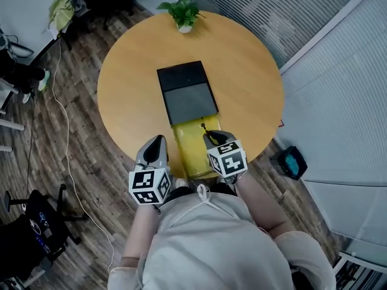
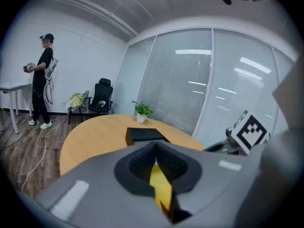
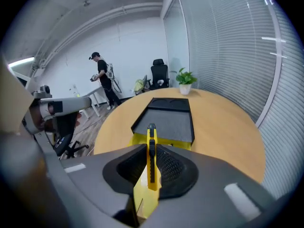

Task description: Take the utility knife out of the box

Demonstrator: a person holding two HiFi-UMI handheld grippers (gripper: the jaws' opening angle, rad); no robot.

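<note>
A yellow utility knife (image 3: pixel 151 158) stands upright between the pads of my right gripper (image 3: pixel 151 148), which is shut on it above the yellow box (image 1: pixel 188 153). In the head view the knife's dark tip (image 1: pixel 204 127) sticks out past the right gripper (image 1: pixel 211 139) over the box's near end. A black foam-lined tray (image 1: pixel 187 92) lies slid out of the box toward the table's middle. My left gripper (image 1: pixel 158 141) hovers just left of the box. Its jaws meet at the tip (image 2: pixel 156 148) with nothing held; only the yellow of the box (image 2: pixel 161 189) shows through below them.
The round wooden table (image 1: pixel 127 83) carries a small potted plant (image 1: pixel 183 14) at its far edge. A glass wall with blinds (image 1: pixel 260 11) runs behind it. Office chairs, cables and a person (image 2: pixel 42 80) are off to the left on the wood floor.
</note>
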